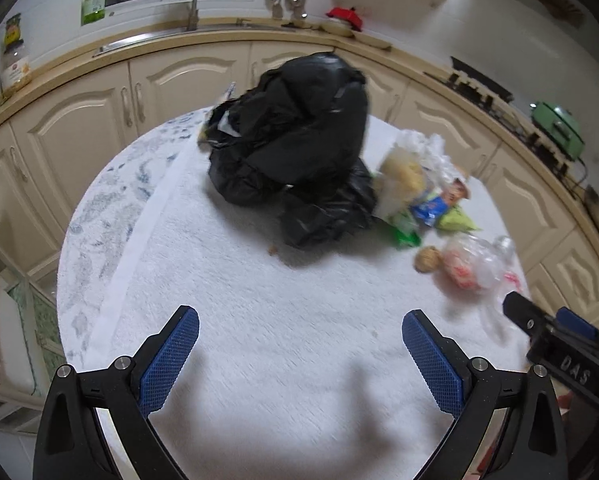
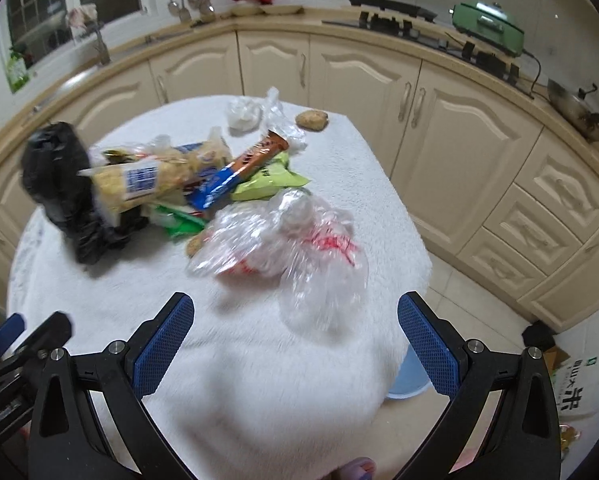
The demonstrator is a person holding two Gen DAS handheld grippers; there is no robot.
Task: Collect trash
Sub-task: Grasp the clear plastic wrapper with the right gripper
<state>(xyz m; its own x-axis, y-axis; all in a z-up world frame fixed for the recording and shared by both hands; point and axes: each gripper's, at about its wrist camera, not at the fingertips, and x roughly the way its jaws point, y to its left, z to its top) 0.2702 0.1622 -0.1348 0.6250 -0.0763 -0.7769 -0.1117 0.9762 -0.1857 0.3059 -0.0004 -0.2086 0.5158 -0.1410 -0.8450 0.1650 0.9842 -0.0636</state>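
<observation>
Trash wrappers [image 2: 235, 176] lie beside our black bag [image 1: 299, 136]. Both claws, left gripper [image 1: 299, 344] and right gripper [image 2: 295, 336], are wide and hold nothing. We think we grab the clear plastic bag [image 2: 291, 248] next

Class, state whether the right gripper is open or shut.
Open: the right gripper has its blue pads wide apart, with only white tablecloth between them.

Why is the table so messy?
Trash is strewn over the white table: snack wrappers spill beside a slumped black garbage bag, and a crumpled clear plastic bag lies loose nearby.
</observation>
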